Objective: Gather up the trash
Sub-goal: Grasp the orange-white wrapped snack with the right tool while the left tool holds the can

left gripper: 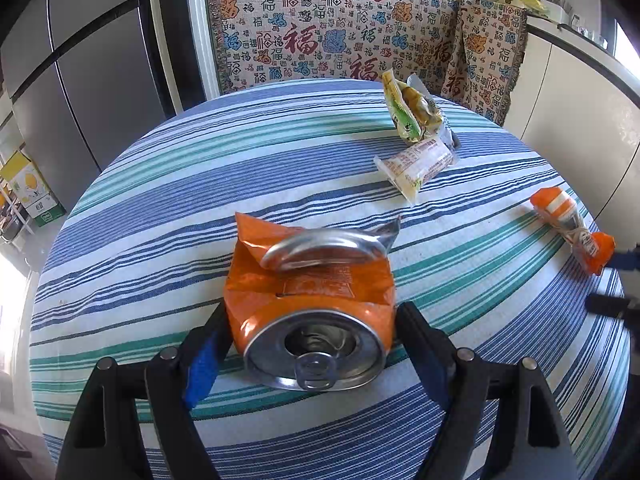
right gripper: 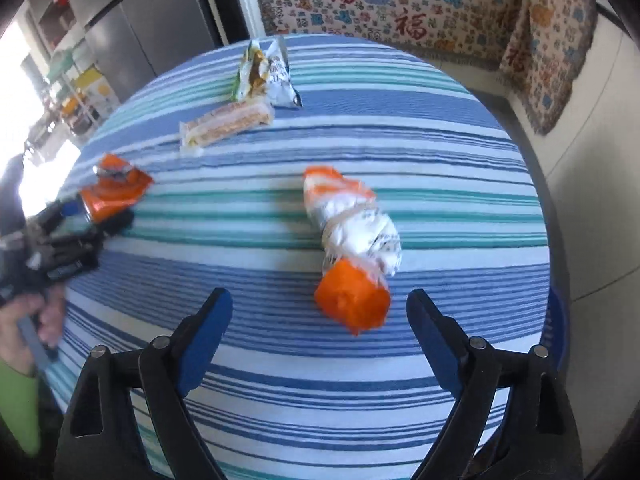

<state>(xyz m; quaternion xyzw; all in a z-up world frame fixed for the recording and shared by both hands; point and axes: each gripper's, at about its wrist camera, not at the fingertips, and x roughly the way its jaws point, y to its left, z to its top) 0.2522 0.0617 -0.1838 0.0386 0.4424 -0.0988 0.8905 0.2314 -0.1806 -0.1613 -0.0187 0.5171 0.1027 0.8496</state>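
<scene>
The crushed orange can (left gripper: pixel 312 312) is clamped in the left gripper (left gripper: pixel 312 316) just above the surface (left gripper: pixel 160 184); being dented, it could slip. The right gripper (right gripper: pixel 320 320) stands wide open and empty; the rolled wrapper (right gripper: pixel 352 248) seems off-centre between its jaws and could be nudged away.

2 wrist views, angled down, sharing table (left gripper: pixel 120 208)

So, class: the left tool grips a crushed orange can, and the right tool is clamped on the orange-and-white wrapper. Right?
Not quite. The right tool stands open in the right wrist view; the orange-and-white wrapper lies on the table, ungripped. The left tool does grip the crushed orange can.
</scene>
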